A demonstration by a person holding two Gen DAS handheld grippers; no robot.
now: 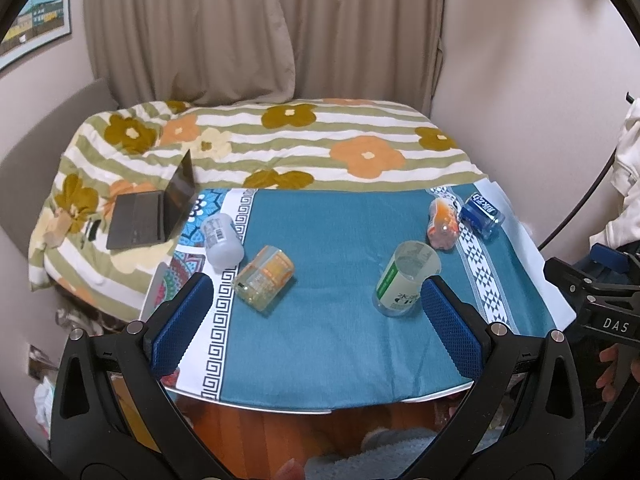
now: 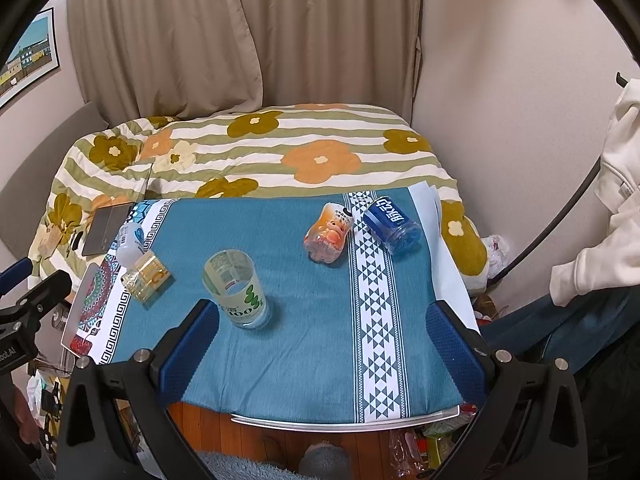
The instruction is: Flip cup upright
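Note:
Several cut-bottle cups sit on a blue cloth-covered table (image 1: 340, 340). A clear cup with a green label (image 1: 404, 280) stands upright with its open mouth up; it also shows in the right wrist view (image 2: 236, 288). A yellow-orange cup (image 1: 264, 276) (image 2: 147, 276), a white cup (image 1: 222, 240) (image 2: 129, 246), an orange cup (image 1: 442, 224) (image 2: 330, 234) and a blue cup (image 1: 482, 210) (image 2: 394, 220) lie on their sides. My left gripper (image 1: 316, 300) is open and empty above the near table edge. My right gripper (image 2: 324, 324) is open and empty, to the right of the green-label cup.
A bed with a flowered striped blanket (image 1: 280, 140) lies behind the table, with an open laptop (image 1: 156, 216) on it. Beige curtains (image 1: 260, 32) and walls stand behind. The wooden floor (image 1: 260, 432) shows below the table's near edge.

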